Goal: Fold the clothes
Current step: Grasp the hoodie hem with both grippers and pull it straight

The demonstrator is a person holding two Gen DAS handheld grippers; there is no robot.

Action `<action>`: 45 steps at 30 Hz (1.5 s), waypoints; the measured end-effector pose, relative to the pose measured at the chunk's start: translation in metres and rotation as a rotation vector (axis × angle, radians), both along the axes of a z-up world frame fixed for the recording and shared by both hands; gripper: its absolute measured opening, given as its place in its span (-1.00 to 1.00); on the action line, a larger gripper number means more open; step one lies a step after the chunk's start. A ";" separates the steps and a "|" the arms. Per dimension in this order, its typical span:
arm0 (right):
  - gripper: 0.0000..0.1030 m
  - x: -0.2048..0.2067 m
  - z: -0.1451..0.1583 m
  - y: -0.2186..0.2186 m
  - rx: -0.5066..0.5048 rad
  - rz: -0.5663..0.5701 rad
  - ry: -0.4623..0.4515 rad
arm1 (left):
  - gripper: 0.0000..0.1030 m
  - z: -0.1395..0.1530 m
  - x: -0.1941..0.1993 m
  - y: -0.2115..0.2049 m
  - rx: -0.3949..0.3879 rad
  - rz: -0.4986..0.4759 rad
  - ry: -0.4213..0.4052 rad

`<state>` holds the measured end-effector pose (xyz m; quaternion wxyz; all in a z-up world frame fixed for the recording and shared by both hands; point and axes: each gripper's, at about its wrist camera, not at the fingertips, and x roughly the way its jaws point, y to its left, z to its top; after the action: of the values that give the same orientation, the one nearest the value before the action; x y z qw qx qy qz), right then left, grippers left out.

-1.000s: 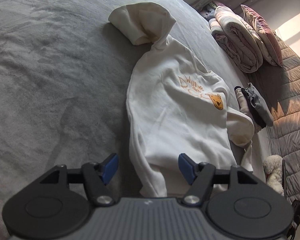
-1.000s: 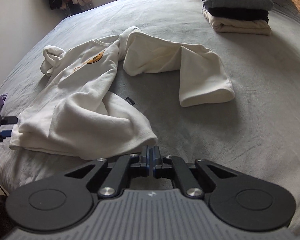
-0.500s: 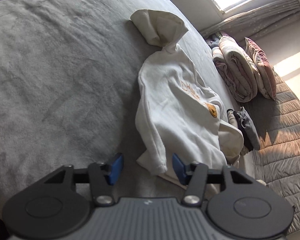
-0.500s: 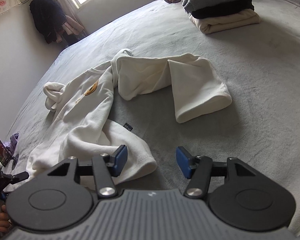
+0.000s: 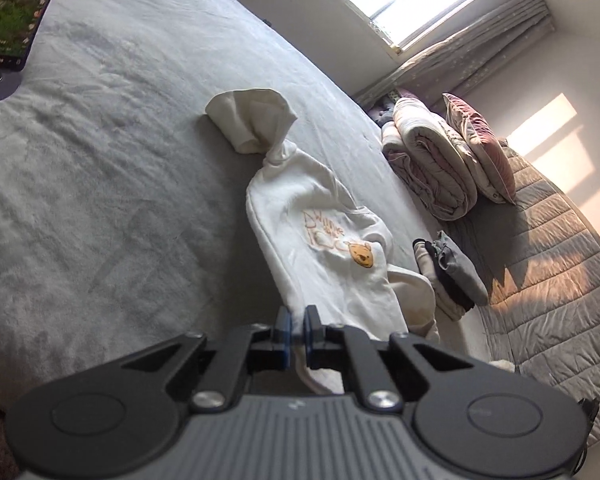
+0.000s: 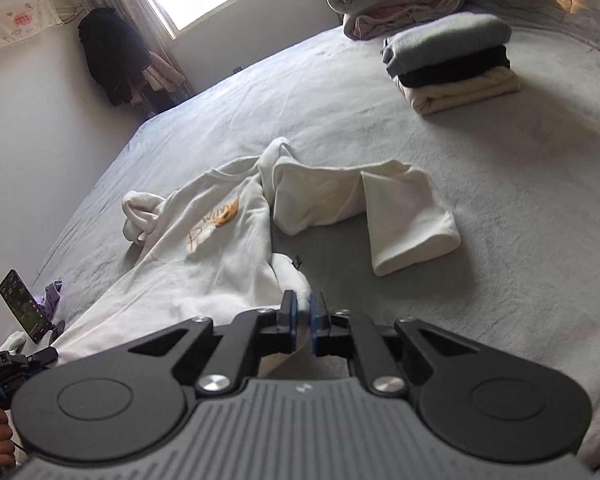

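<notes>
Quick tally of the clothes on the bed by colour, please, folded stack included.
Cream: 2, the unfolded cream bear-print sweatshirt and the bottom folded cream garment
Black: 1, the middle folded black garment
Grey: 1, the top folded grey garment
Total: 4

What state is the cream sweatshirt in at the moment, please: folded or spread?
Neither: the cream sweatshirt lies rumpled, one sleeve bent double, its hem pinched by the left gripper and right gripper.

the sweatshirt (image 6: pixel 220 248) lies on the bed (image 6: pixel 500 280) ahead and left of the right gripper (image 6: pixel 304 312), one sleeve (image 6: pixel 364 204) ahead to its right, the folded stack (image 6: pixel 452 68) far ahead right, the phone (image 6: pixel 22 306) far left.
</notes>
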<state>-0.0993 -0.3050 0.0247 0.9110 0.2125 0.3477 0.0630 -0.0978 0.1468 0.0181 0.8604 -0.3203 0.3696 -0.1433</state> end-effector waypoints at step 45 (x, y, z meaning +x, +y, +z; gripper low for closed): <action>0.11 -0.029 -0.059 -0.003 -0.268 0.116 0.238 | -0.04 -0.056 -0.043 -0.009 0.201 -0.235 0.253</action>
<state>-0.1288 -0.3076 -0.0339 0.8784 0.0747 0.4701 0.0432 -0.1405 0.1378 -0.0381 0.8123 -0.2029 0.5218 -0.1636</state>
